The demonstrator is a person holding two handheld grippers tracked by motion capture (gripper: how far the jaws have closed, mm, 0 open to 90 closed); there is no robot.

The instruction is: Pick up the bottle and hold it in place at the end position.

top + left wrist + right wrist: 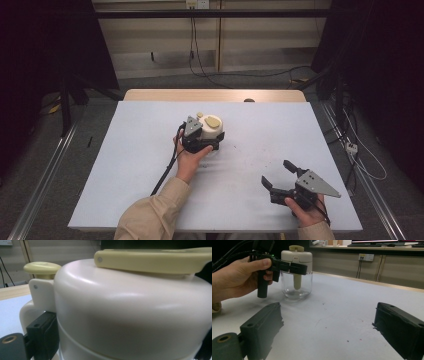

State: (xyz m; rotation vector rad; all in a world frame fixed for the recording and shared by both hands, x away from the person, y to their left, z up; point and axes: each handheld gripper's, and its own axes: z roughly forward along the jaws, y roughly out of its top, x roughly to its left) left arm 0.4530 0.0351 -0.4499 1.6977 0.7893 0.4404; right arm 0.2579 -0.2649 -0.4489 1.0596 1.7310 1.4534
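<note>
Nearest to us, at the table's (150, 165) front right, we see the right gripper (278, 175) held in the right hand (307, 209); its two black jaws stand wide apart with nothing between them, above the pale tabletop, well apart from the jar. In the right gripper view those same two jaws rise at either side of the bare surface, which carries a few small dark specks. Farther in, near the table's middle, we count one jar (211, 131): a clear glass body under a cream-white lid (130, 305), standing upright on the table. The lid carries two pale yellow parts, a round knob (42, 267) and a flat lever (155, 260). The left gripper (202, 142), held in the left hand (189, 160), is closed around the jar just below the lid, one jaw on each side, as the right gripper view shows. Beyond the table we count one wall socket (365, 257) with two cables (360, 268) hanging from it.
</note>
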